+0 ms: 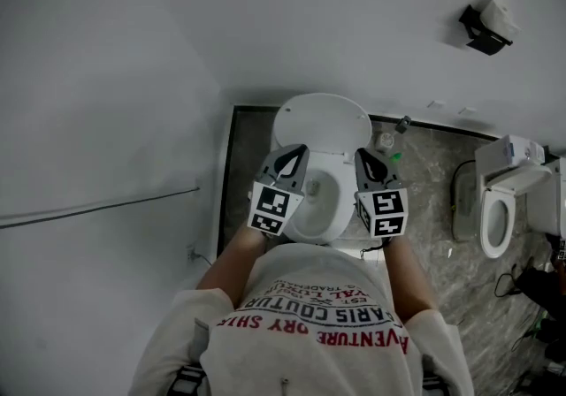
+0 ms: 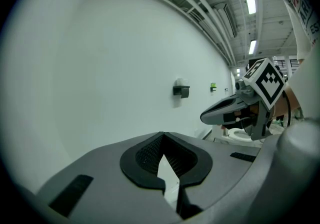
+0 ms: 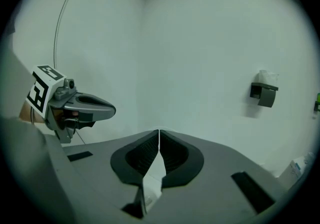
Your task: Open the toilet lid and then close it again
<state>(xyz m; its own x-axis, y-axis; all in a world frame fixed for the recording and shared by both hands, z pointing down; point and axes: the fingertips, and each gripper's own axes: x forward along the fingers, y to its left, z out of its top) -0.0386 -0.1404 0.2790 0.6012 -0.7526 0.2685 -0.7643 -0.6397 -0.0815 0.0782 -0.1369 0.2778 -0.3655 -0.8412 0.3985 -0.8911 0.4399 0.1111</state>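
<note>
The white toilet (image 1: pixel 309 209) stands in the corner below me. Its lid (image 1: pixel 321 123) is raised towards the back wall, and the seat and bowl show beneath it. My left gripper (image 1: pixel 297 152) hovers over the bowl's left side, jaws shut and holding nothing. My right gripper (image 1: pixel 362 156) hovers over the bowl's right side, also shut and empty. In the left gripper view, my own closed tips (image 2: pixel 162 135) point at the wall, with the right gripper (image 2: pixel 210 115) off to the right. In the right gripper view, the closed tips (image 3: pixel 159 132) face the corner and the left gripper (image 3: pixel 107 110) is at the left.
A second toilet (image 1: pixel 500 209) stands at the right on the marbled floor (image 1: pixel 433 173). Small bottles (image 1: pixel 389 142) sit behind the near toilet. A dark holder (image 1: pixel 485 27) hangs on the back wall. A thin cable (image 1: pixel 97 206) runs along the left wall.
</note>
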